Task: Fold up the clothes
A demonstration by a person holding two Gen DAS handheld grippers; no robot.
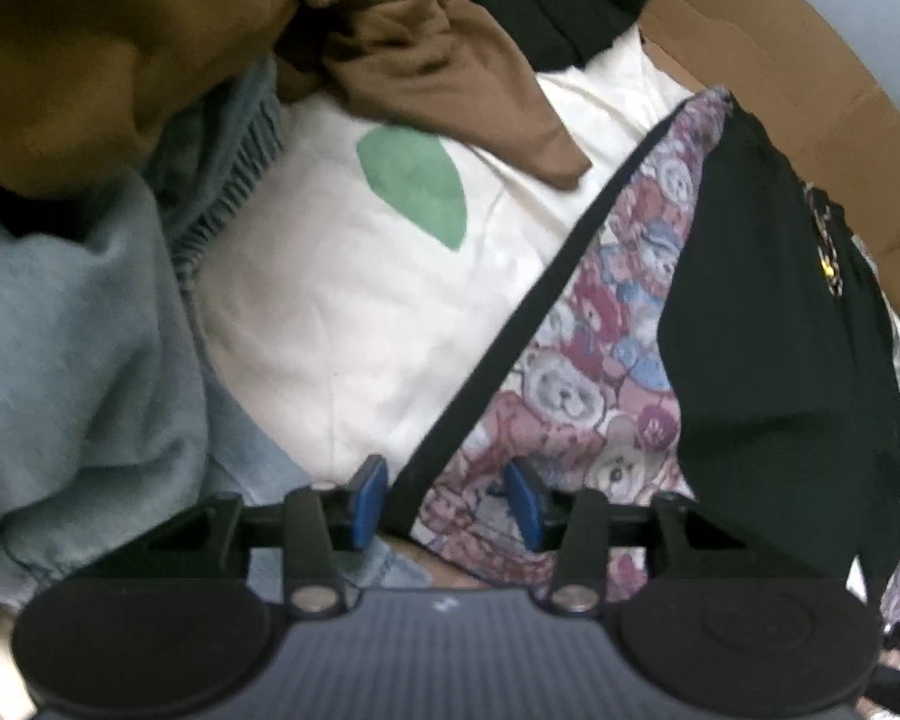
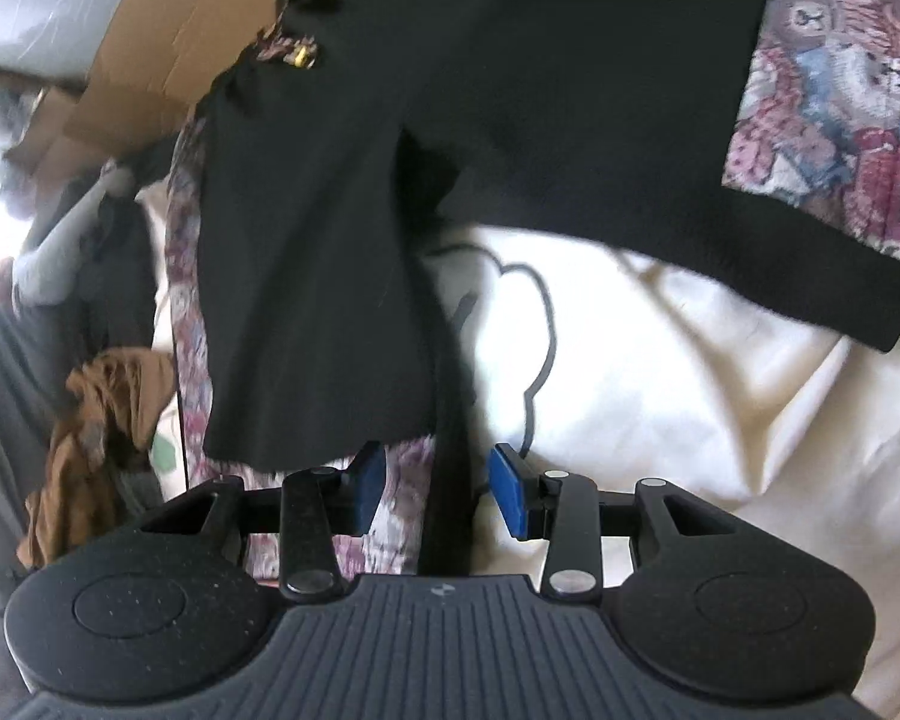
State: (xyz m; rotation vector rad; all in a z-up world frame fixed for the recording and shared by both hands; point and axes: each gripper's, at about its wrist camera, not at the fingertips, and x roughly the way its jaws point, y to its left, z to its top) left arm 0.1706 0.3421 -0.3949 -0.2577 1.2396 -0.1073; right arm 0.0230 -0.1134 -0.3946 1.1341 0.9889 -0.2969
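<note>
The folding is looking barely begun: the bear-print garment (image 1: 576, 372) with its black panel (image 1: 768, 324) is lying spread and rumpled on the white bedding (image 1: 342, 312), just ahead of both pairs of fingers. The left gripper (image 1: 447, 501) is standing narrowly parted over its black trim, pressing on nothing. The right gripper (image 2: 441, 495) is parted too, a black strip passing loosely between. A brown garment (image 1: 426, 54) and grey sweatshirt (image 1: 72, 348) are waiting unfolded beyond
</note>
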